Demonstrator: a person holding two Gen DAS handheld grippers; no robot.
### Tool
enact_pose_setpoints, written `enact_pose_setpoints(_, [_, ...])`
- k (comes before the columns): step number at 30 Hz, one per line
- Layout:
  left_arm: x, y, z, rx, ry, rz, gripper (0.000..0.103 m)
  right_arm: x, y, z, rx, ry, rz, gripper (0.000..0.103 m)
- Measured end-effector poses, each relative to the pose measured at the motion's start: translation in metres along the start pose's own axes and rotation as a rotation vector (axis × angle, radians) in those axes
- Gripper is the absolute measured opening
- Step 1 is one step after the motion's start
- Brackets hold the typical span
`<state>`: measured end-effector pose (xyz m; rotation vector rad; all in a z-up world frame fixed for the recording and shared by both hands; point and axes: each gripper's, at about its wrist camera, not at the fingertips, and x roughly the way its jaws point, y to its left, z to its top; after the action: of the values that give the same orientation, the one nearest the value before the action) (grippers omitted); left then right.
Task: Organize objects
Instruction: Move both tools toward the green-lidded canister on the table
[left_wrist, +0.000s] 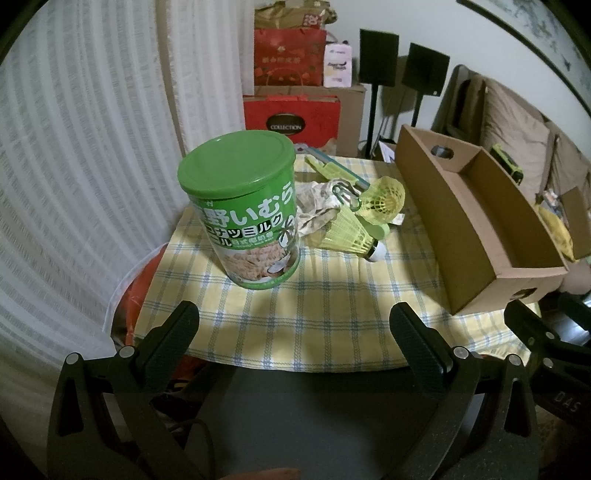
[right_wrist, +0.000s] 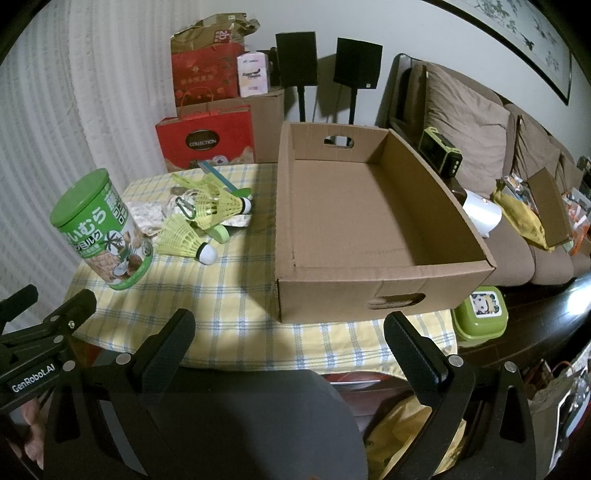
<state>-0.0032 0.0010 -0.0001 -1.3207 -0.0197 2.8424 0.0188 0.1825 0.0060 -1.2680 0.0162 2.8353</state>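
Left wrist view: the left gripper (left_wrist: 295, 325) hangs spread wide and empty, the green can (left_wrist: 243, 210) standing upright just ahead, toward its left finger. The can looks stiff, smooth and probably light; grasp across its mid-body, below the lid. The right gripper (right_wrist: 290, 332) is likewise spread and empty, the empty box (right_wrist: 369, 288) directly ahead, shuttlecocks (right_wrist: 188, 232) ahead-left.
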Motion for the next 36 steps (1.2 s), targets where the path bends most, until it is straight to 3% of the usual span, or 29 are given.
enact_pose_setpoints(36, [0.001, 0.037, 0.012, -0.056, -0.017, 0.042, 0.103, 0.013, 0.032, 0.017, -0.063, -0.007, 0.025, 0.103])
